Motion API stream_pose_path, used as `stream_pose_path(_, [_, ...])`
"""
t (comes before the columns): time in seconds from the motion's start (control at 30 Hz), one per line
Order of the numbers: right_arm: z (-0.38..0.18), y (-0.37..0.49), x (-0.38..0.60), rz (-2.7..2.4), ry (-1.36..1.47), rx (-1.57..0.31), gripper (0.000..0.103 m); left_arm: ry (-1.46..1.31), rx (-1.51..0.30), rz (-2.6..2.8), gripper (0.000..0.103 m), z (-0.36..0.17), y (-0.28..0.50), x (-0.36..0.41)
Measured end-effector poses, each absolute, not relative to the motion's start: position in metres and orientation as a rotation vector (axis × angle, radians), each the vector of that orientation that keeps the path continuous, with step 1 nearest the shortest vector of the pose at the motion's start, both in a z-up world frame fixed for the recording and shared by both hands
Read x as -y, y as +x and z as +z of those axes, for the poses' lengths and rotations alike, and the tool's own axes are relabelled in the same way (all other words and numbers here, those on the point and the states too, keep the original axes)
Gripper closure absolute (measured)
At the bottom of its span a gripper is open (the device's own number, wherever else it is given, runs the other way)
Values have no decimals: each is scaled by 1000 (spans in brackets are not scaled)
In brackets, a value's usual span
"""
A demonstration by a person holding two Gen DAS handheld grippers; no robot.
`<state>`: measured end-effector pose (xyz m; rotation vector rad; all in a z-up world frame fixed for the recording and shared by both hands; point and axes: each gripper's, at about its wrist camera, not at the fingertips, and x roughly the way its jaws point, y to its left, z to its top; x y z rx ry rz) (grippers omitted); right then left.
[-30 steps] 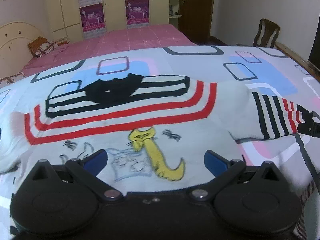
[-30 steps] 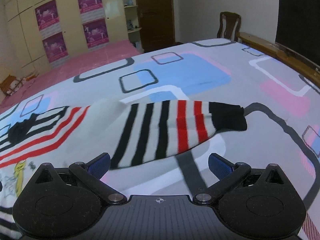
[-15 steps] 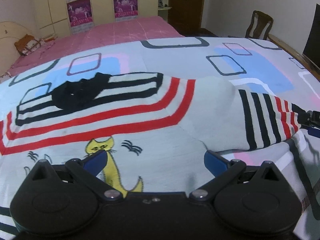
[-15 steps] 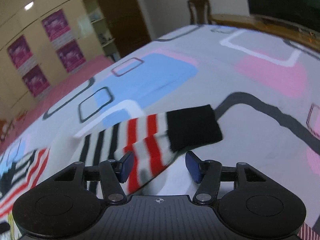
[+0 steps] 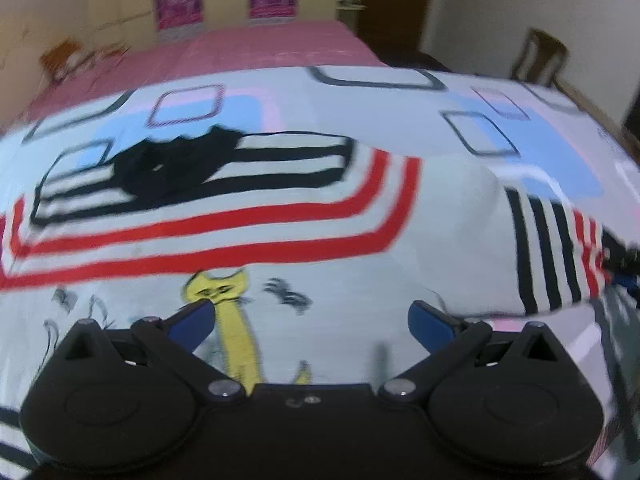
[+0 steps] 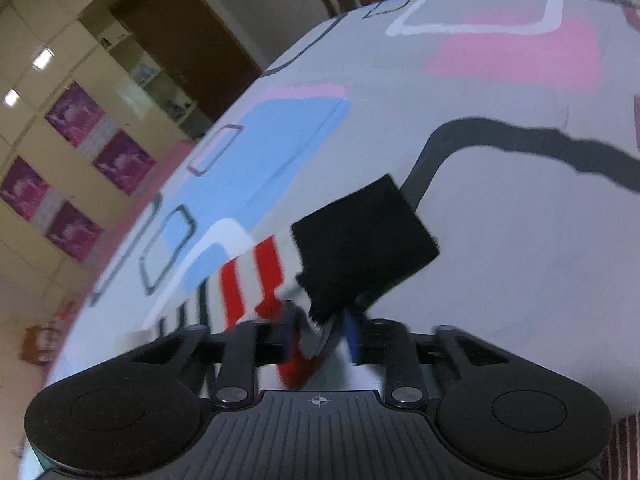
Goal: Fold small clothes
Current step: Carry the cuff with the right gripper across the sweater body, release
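1 small white sweater (image 5: 304, 216), red and black stripes, yellow cat print, lies flat on the bed (image 5: 552, 156). Right gripper (image 6: 320, 332) is closing, its jaws pinching the black-cuffed striped sleeve (image 6: 360, 248). Left gripper (image 5: 308, 320) hovers wide apart over the chest, empty.

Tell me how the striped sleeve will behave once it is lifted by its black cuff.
The sleeve looks like soft knit, so it will probably droop and drag. The right gripper is closing on fabric bunched beside the cuff; likely light, unlikely to slip.

right claw (image 6: 320, 330): wide → closing on sleeve cuff (image 6: 360, 248) | rolled, moved closer
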<state>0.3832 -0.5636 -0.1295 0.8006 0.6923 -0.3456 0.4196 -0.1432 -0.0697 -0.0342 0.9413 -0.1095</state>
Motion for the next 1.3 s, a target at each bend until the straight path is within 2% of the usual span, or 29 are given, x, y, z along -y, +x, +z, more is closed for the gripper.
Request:
stream_pose_path(0.13, [-109, 395, 543, -334, 638, -683, 95, -119, -957, -100, 1, -74, 419, 105])
stream_pose_path(0.2, [-93, 400, 522, -296, 556, -660, 95, -125, -944, -95, 7, -75, 416, 86])
stream_pose_path(0.23, [-84, 402, 508, -265, 517, -650, 95, -140, -939, -102, 15, -76, 415, 77])
stream_pose_path(0.27, [-75, 404, 491, -226, 483, -639, 95, -168, -937, -111, 18, -77, 414, 65])
stream_pose_path(0.33, [-59, 407, 455, -143, 409, -621, 95, -195, -939, -102, 17, -80, 416, 45])
stream_pose_path(0.47, [-41, 411, 365, 51, 286, -619, 96, -197, -923, -58, 5, -80, 415, 4])
stream_pose_path(0.6, [-41, 404, 270, 241, 176, -648, 96, -244, -914, -27, 5, -80, 405, -44])
stream_pose_path(0.63, [-43, 403, 249, 277, 148, -659, 96, -262, -907, -25, 9, -80, 400, -58])
stream_pose_path(0.73, [-52, 396, 193, 372, 106, -703, 96, -305, -900, -29, 28, -81, 387, -89])
stream_pose_path(0.77, [-57, 393, 180, 391, 93, -715, 96, -312, -902, -26, 30, -81, 383, -97])
stream_pose_path(0.83, [-64, 388, 155, 434, 60, -731, 96, -332, -895, -21, 30, -82, 374, -111])
stream_pose_path(0.9, [-76, 390, 140, 469, 38, -763, 96, -350, -886, -25, 24, -82, 369, -120])
stream_pose_path(0.97, [-90, 394, 128, 468, 6, -796, 95, -371, -884, -25, 7, -83, 367, -125])
stream_pose_path(1.0, [-90, 389, 125, 465, 0, -776, 94, -380, -880, -27, 6, -83, 367, -126])
stream_pose_path(1.03, [-89, 386, 123, 462, -9, -770, 90, -389, -877, -35, 6, -84, 368, -126])
stream_pose_path(1.07, [-90, 389, 122, 471, -7, -770, 70, -400, -876, -52, 9, -83, 370, -124])
stream_pose_path(1.1, [-88, 386, 123, 474, 2, -768, 43, -412, -874, -73, 11, -84, 373, -122])
stream_pose_path(1.13, [-83, 380, 127, 463, 9, -746, 38, -426, -872, -99, 18, -84, 375, -119])
stream_pose_path(1.17, [-79, 378, 132, 462, 13, -734, 38, -442, -872, -135, 25, -85, 381, -113])
stream_pose_path(1.23, [-74, 370, 149, 462, 50, -749, 39, -474, -885, -197, 30, -89, 393, -101])
stream_pose_path(1.3, [-69, 364, 169, 451, 66, -760, 52, -531, -894, -262, 31, -97, 405, -86])
